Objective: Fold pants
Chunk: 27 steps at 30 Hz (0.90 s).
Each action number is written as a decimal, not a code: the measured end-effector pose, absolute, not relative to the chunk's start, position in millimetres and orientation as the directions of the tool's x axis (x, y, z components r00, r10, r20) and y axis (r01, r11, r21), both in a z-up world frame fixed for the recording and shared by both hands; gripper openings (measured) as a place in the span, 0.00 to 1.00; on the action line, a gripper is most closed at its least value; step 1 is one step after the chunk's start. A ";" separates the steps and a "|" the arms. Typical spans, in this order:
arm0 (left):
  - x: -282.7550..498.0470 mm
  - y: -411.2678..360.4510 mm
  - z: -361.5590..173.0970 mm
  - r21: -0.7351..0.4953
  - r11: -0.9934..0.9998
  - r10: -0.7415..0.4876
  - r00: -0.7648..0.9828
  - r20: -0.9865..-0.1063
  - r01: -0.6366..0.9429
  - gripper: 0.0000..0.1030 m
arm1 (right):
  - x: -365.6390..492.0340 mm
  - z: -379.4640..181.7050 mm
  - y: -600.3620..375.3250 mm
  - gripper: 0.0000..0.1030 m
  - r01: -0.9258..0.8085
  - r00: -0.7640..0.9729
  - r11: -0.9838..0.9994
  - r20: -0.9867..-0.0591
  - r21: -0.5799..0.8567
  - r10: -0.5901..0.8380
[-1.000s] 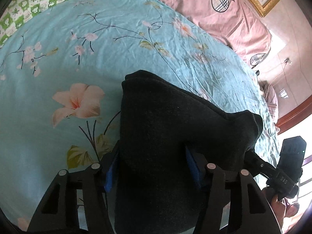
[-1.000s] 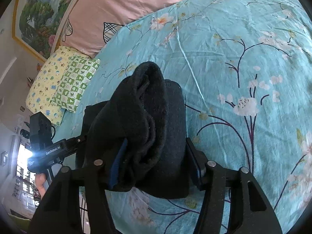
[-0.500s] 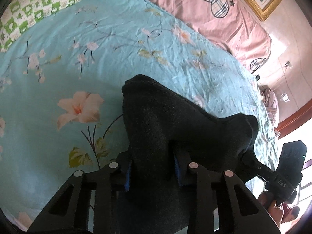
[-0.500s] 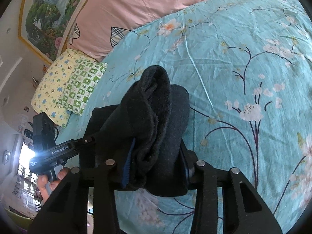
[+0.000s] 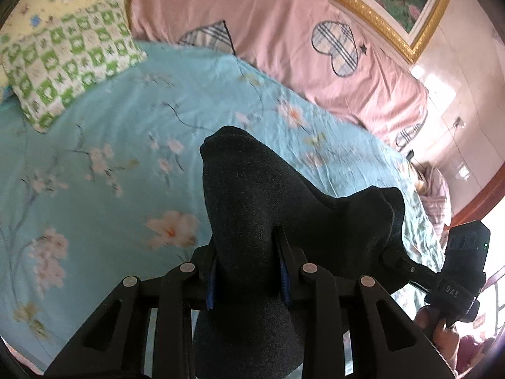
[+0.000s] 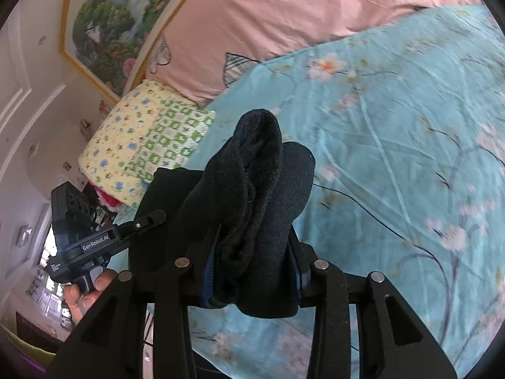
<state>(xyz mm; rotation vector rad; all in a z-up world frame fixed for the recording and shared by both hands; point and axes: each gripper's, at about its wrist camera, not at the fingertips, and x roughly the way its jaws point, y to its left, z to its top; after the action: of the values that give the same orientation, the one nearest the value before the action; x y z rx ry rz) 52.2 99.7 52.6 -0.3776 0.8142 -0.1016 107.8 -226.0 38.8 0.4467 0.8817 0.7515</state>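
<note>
We have lifted the pants (image 5: pixel 252 208) off the bed (image 5: pixel 94 158); both jaws now pinch cloth, right closing, ready to fold.

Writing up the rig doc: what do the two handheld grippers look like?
Both grippers, left gripper and right gripper, are matte black, angular linkage frames with silver pivot pins and blue finger pads. The left's body carries white "GenRobot.AI" lettering; the right's shows "DAS". No cables or sleeves visible.

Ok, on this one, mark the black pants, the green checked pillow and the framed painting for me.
black pants (image 5: pixel 252 195): left wrist view, on the bunched fabric above the jaws.
green checked pillow (image 5: pixel 69 63): left wrist view, on the middle of its top face.
framed painting (image 6: pixel 116 25): right wrist view, on the trees within the gold frame.
</note>
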 end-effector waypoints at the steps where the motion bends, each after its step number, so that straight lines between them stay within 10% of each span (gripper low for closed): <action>1: 51.9 104.5 54.2 -0.369 0.927 -0.224 0.691 -0.687 -0.066 0.29 | 110.0 40.3 -221.8 0.38 -0.407 0.405 0.658 -0.520 0.633 0.752; 27: 96.6 222.0 22.2 -0.367 0.876 -0.048 0.700 -0.712 -0.313 0.29 | 220.1 14.1 -81.1 0.38 -0.559 0.206 0.555 -0.545 0.616 0.812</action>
<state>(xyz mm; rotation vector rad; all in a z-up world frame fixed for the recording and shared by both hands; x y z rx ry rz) 96.6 222.0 22.2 -0.4929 0.7887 0.1543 220.1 -81.1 14.1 0.3117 0.9601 0.9770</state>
